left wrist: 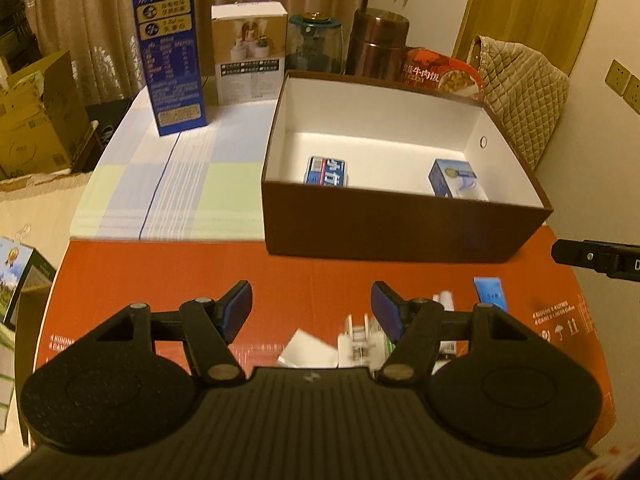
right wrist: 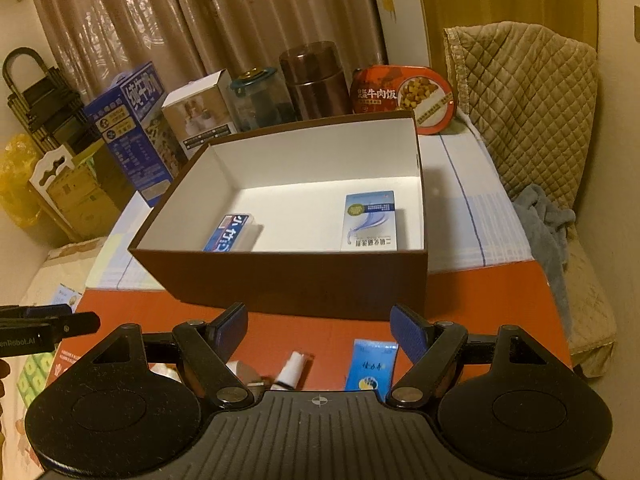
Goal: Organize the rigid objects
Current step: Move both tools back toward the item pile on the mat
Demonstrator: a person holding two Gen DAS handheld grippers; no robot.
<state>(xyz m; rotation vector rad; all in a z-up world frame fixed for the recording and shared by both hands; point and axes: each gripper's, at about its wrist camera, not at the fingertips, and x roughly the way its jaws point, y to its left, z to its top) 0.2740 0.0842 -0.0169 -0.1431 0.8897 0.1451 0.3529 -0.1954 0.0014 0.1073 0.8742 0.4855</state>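
Both tongs hang spread and empty: left gripper [left wrist: 312, 312] and right gripper [right wrist: 318, 330] hover over the desk's [right wrist: 480, 292] near red edge. Just below the right one lies a small blue packet [right wrist: 372, 364], long axis pointing toward the brown box [right wrist: 280, 284]; the right hand looks nearer.

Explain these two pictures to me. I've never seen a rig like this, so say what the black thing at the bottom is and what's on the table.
No robot here: a person holds a two-fingered tool in each hand, each carrying a camera looking along its fingers. One picture comes from the left gripper, the other from the right gripper. Both have their jaws open and hold nothing. Ahead stands a brown box containing a blue-and-red packet and a pale blue carton. Small items, including a blue packet, lie on the red board.
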